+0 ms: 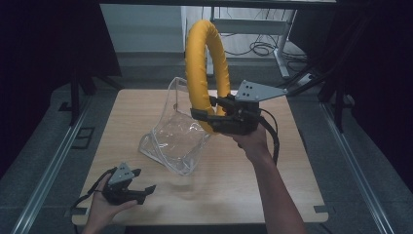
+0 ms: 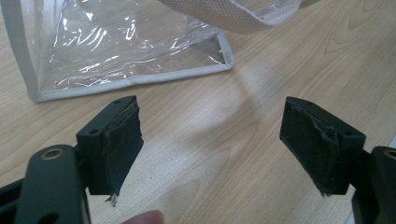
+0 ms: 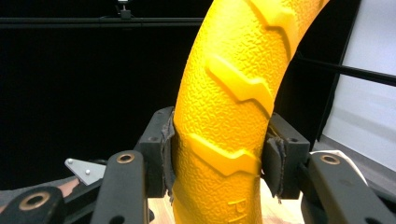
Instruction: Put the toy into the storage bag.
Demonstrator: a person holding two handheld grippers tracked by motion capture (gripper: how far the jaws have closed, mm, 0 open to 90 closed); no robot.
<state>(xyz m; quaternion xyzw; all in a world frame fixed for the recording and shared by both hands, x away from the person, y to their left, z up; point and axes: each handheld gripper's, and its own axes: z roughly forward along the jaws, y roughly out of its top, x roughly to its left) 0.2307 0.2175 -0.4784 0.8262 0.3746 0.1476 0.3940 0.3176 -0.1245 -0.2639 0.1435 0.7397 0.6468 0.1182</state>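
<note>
The right gripper (image 1: 207,108) clamps a yellow ring (image 1: 197,63) above a clear bag (image 1: 178,136) mid-table (image 1: 292,161); the left gripper (image 1: 142,184), near the front-left corner, gapes wide, empty.

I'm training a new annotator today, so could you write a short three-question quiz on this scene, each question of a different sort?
1. True or false: the right gripper is shut on the textured yellow ring, held upright above the light wooden table.
2. Multiple choice: the clear plastic bag with grey-white trim is A) hanging from the ring, B) resting on the table, C) held in the left gripper.
3. Fill in: the left gripper has its jaws ____.

Key: 1 true; 2 B; 3 open, holding nothing.
</note>
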